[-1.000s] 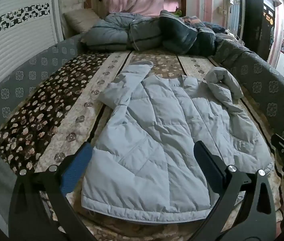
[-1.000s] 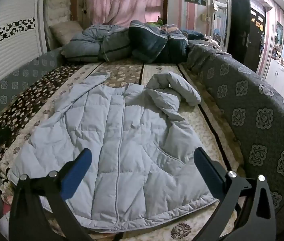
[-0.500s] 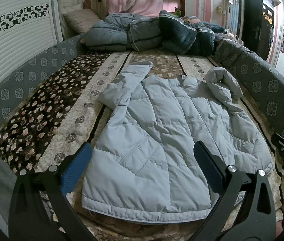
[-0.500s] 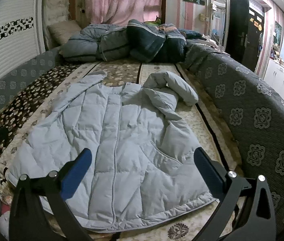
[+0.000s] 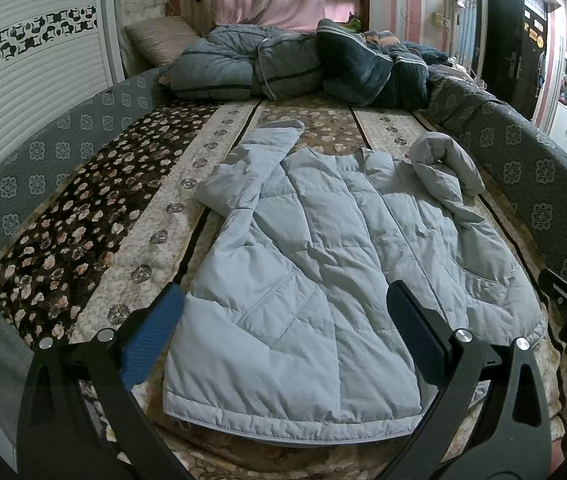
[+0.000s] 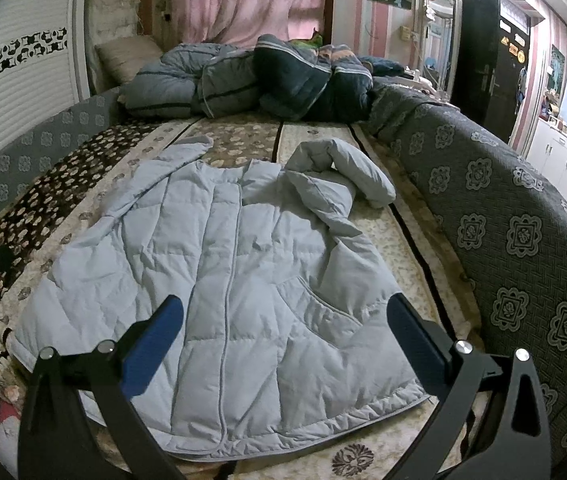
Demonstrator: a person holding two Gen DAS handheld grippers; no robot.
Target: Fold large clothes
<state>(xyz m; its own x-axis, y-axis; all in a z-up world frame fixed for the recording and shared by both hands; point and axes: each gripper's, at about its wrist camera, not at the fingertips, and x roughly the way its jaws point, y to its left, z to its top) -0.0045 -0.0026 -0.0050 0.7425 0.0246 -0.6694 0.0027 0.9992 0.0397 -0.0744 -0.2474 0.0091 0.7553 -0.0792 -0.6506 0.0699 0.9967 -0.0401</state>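
Right wrist view alone shows the jacket's [image 6: 219, 280] centre zipper [image 6: 229, 280].

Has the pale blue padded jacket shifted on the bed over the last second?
No. The jacket keeps its place against the bedspread's stripes; only slight camera drift shows.

left gripper [image 5: 285, 320]: black frame, silver screws, one blue pad, one black pad | right gripper [image 6: 285, 322]: same black frame, silver screws, blue and black pads
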